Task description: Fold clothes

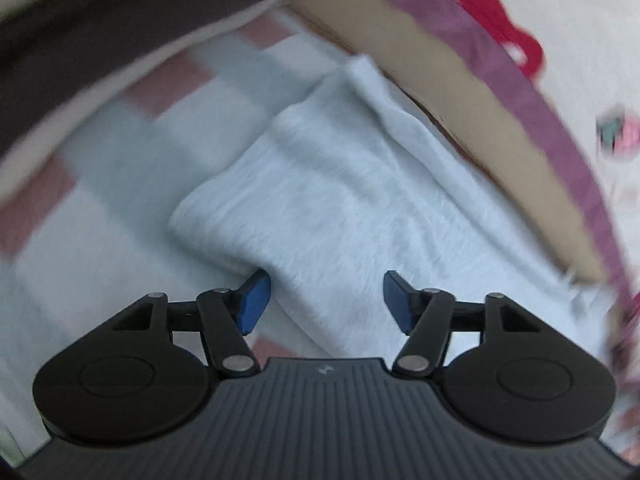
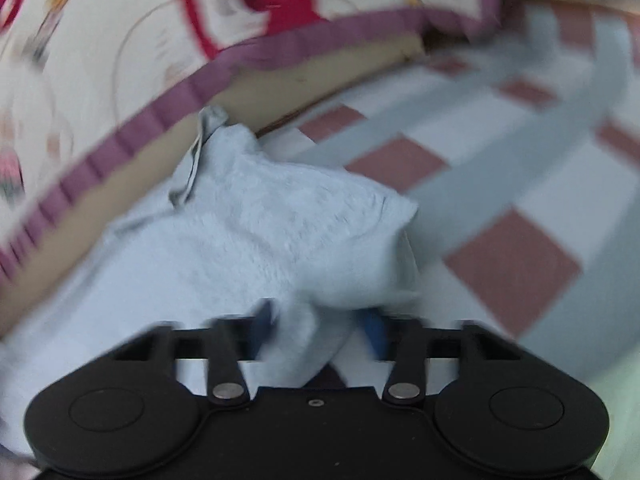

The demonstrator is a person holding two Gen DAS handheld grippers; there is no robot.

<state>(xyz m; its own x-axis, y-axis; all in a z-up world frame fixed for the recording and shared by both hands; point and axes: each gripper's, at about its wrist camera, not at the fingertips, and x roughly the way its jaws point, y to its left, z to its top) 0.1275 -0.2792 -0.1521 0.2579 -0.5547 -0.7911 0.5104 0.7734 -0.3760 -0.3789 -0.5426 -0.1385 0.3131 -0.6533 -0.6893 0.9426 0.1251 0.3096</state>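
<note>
no legible txt; only bolt logo on left gripper [image 1: 326,304] body

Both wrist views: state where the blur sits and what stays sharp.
Left wrist view: left gripper sharp, its jaws apart; pale blue garment soft, checked sheet smeared, edges bowed by the fisheye. Right wrist view: blur heavier throughout, right gripper smeared, garment fabric bunched between its blue pads.

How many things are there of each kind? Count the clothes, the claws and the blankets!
Fluffy pale blue garment: 1
Black claws with blue pads: 2, left claw, right claw
Patterned cream blanket with purple border: 1
Checked pink, grey and white sheet: 1
Total: 5
</note>
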